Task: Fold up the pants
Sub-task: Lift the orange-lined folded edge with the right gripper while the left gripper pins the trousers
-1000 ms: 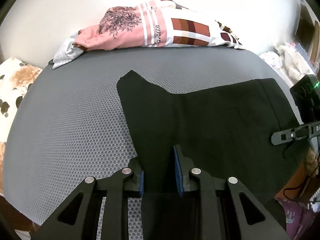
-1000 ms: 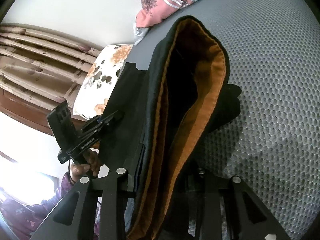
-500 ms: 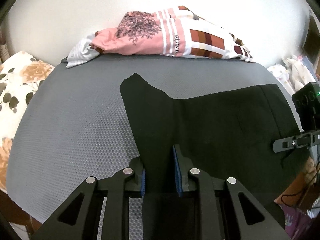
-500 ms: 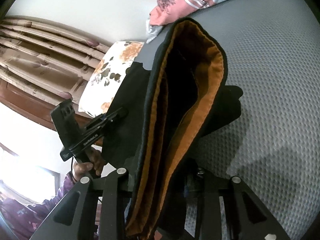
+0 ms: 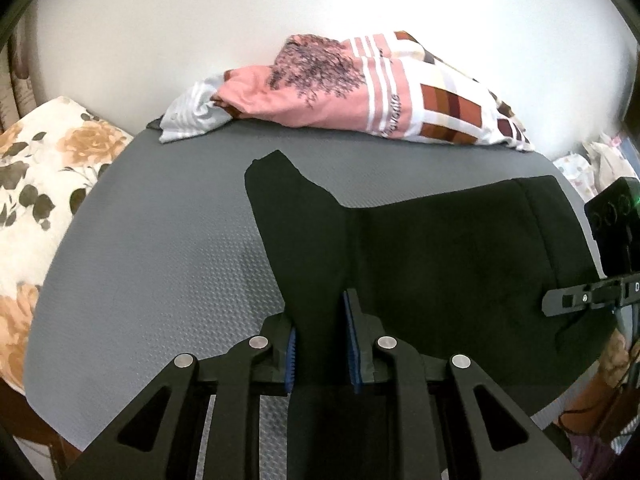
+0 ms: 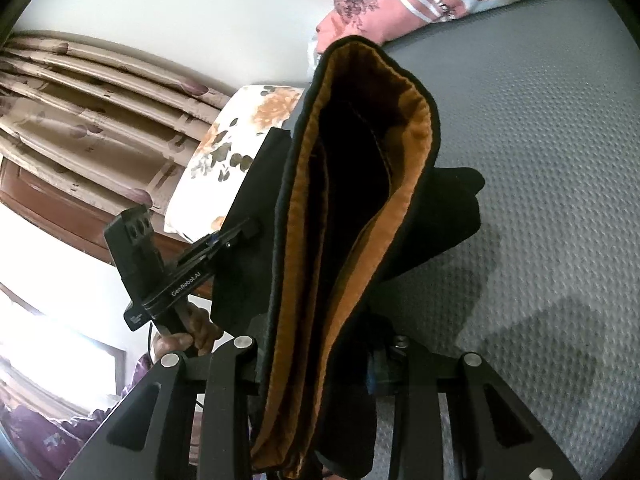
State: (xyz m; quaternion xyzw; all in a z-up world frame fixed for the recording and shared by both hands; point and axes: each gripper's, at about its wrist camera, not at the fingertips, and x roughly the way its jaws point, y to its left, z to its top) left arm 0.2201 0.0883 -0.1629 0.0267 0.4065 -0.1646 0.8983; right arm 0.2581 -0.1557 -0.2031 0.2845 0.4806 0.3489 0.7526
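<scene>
Black pants [image 5: 440, 264] lie spread on the grey bed mat [image 5: 160, 260], one pointed corner toward the far bedding. My left gripper [image 5: 320, 320] has its jaws closing on a fold of the near edge, blue pads [image 5: 291, 354] pressing the fabric. In the right wrist view the waistband [image 6: 360, 200], lined in orange, stands lifted and gaping. My right gripper [image 6: 320, 360] is shut on it, fingertips hidden by cloth. The right gripper [image 5: 576, 300] also shows at the pants' right edge, and the left gripper [image 6: 240, 232] is held by a hand [image 6: 188, 332].
Pink patterned bedding [image 5: 360, 92] is heaped at the far edge against a white wall. A floral pillow [image 5: 40, 180] lies off the mat's left side. Striped curtains [image 6: 100, 100] and dark wooden furniture stand beyond it. Bare grey mat [image 6: 540, 160] extends right of the waistband.
Both grippers have drawn back and risen a little with the pants in them. More wall and pillow now show. The left pads stand slightly closer together.
</scene>
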